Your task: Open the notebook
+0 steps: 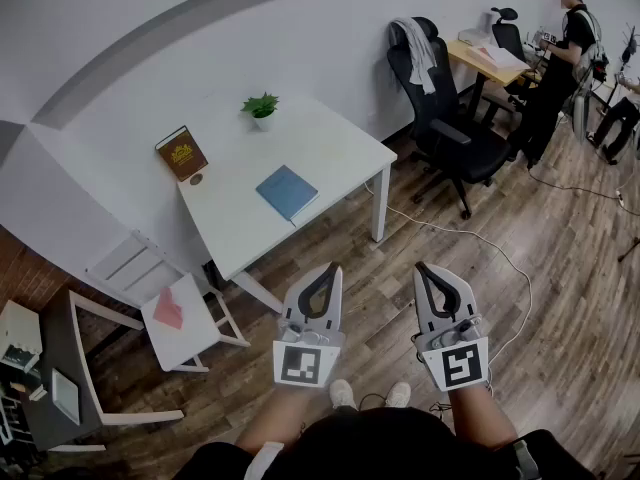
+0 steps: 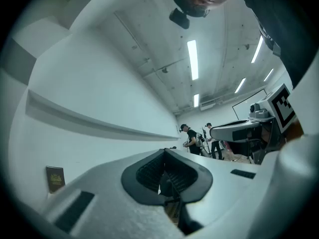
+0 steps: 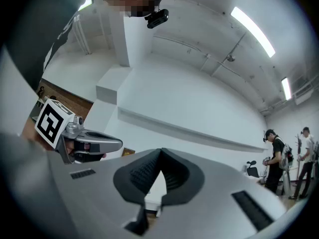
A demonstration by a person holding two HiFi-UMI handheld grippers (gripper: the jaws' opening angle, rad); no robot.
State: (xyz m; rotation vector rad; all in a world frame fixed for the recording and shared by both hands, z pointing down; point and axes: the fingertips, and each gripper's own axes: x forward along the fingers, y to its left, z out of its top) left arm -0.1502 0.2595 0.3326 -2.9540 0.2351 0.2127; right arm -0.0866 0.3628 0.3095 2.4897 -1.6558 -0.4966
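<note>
A closed blue notebook [image 1: 287, 192] lies flat on the white table [image 1: 330, 153], near its front edge. My left gripper [image 1: 334, 266] and right gripper [image 1: 421, 265] hover side by side over the wooden floor, short of the table and well away from the notebook. Both are shut, with nothing between their fingers. In the left gripper view the left gripper [image 2: 164, 151] has its tips meeting, and the right gripper [image 2: 244, 131] shows beside it. The right gripper view shows the right gripper [image 3: 160, 151] with its tips together too. The notebook is hidden in both gripper views.
A brown book [image 1: 182, 153] leans on the wall and a small potted plant [image 1: 262, 108] stands at the table's back. A white chair [image 1: 180, 318] holding a pink item is at the left, a black office chair [image 1: 450, 118] at the right. A cable [image 1: 470, 238] crosses the floor. People [image 1: 565, 38] stand by a far desk.
</note>
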